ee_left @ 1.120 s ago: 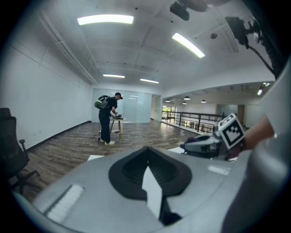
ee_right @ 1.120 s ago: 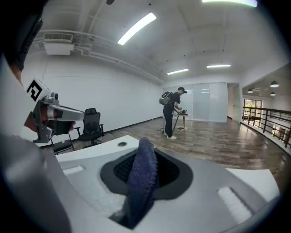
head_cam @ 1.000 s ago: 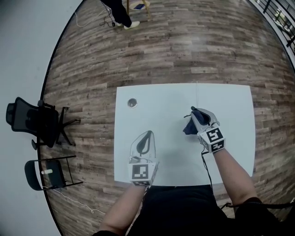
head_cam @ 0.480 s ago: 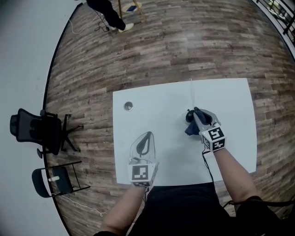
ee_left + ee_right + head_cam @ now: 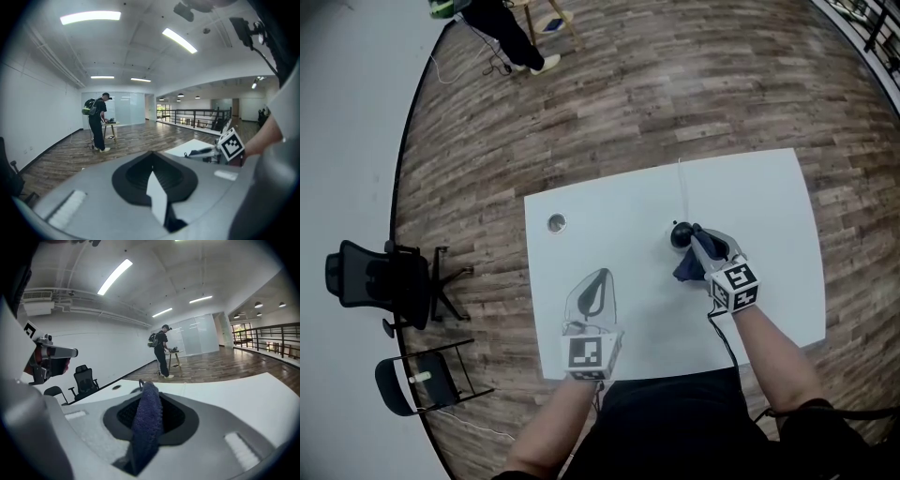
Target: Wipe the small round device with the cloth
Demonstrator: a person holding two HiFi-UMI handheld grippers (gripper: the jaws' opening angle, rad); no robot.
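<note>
Wood-plank flooring is spreading all around the white rectangular table [image 5: 581, 216], and the small round black device [image 5: 680, 234] is sitting on its top with a thin cable [image 5: 681, 187] trailing from it toward the far edge. I am clenching my right gripper [image 5: 697, 238] on the dark blue terry cloth [image 5: 686, 268]. Its fingers are pinching a soft fold just beside the device, and the loose end is drooping on the device's near side. My left gripper [image 5: 600, 277] is hovering well apart from the device, to its near left, with fingers pressed together on nothing. I am judging the device light and smooth, likely to skid under a wipe, so bracing its rim by the cable looks wise. The cloth is limp and should mould over the device easily.
</note>
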